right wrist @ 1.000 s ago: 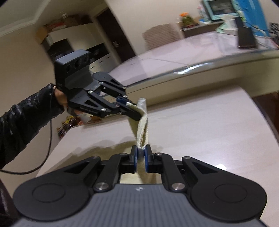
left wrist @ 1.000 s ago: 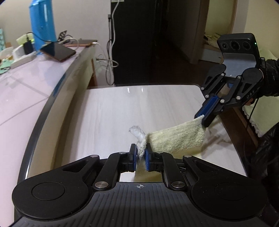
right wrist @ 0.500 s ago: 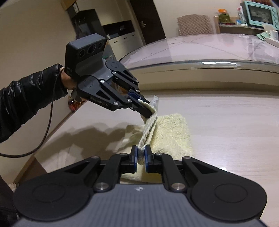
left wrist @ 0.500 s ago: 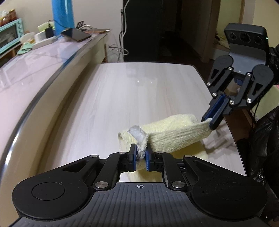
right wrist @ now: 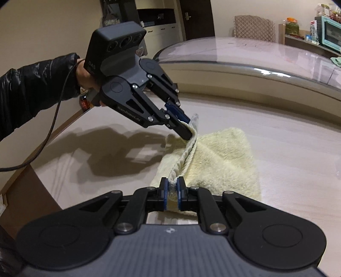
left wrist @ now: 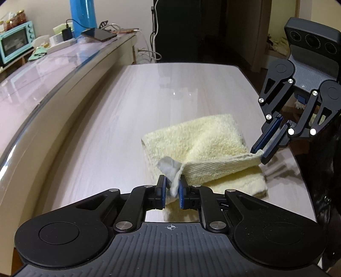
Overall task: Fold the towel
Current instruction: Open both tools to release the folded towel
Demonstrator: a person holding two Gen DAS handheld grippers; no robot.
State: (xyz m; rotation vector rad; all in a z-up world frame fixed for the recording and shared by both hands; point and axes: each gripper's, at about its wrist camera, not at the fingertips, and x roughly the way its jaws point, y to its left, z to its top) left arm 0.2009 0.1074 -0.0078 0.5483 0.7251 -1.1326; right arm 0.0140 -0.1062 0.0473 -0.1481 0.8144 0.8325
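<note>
Left wrist view: toaster oven at far left on the glass-topped counter, then blue bottle and phone. Pale yellow towel folded on the wooden table, nearer its right edge. Left gripper at the towel's near left corner, grey tag poking up between blue pads, jaws opening, small gap showing on the left pad's side, cloth between them. Right gripper at the near right corner, towel hem stretched between the two, jaws parting, cloth edge at their tips.

Right wrist view, unlike the other: black sleeve and cable at left, hand behind the left gripper, its shadow on the table. Towel mid-table. Right gripper at bottom centre, rolled hem between slightly spread pads. Quilted chair beyond the counter, toaster oven far right.
</note>
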